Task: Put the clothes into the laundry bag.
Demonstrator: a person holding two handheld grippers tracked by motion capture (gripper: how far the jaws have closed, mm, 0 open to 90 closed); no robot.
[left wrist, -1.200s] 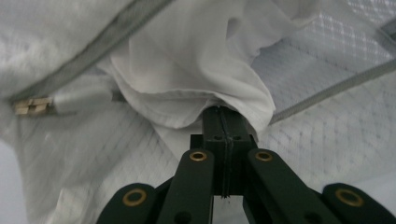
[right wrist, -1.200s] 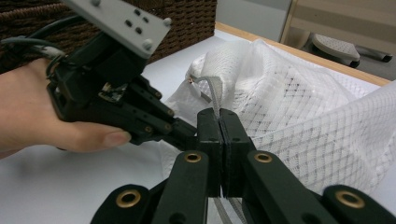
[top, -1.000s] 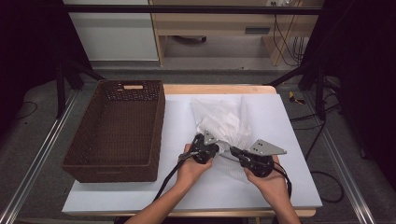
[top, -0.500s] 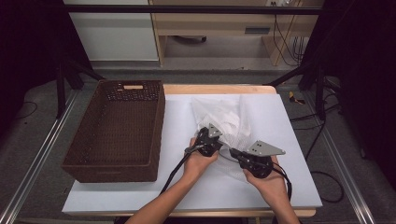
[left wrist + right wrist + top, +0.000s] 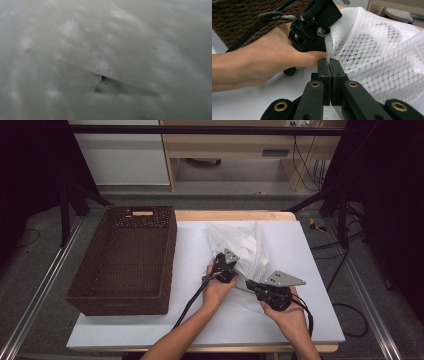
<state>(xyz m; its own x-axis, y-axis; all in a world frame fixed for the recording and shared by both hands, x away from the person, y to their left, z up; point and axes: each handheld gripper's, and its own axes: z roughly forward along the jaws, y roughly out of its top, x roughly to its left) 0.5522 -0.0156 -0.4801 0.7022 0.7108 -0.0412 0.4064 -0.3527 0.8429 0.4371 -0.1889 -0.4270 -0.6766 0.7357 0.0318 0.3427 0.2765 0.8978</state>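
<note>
Gripping a white mesh bag (image 5: 245, 252) with 2 tongs.
Right gripper (image 5: 329, 65) clamped on its near edge; left gripper (image 5: 223, 265) closed in its folds. Bag lies on the table (image 5: 310, 285); wicker basket (image 5: 125, 262) empty, transfer pending.

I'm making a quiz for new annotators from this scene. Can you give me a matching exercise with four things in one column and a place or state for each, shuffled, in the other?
Things:
1. wicker basket
2. white mesh bag
3. right gripper
4. left gripper

Places or states:
A. jaws shut on the bag's near edge
B. stands on the table's left side, dark brown
C. pushed against the bag's left side
D. lies crumpled at mid-table, beside the basket

Pairs: 1-B, 2-D, 3-A, 4-C
</note>
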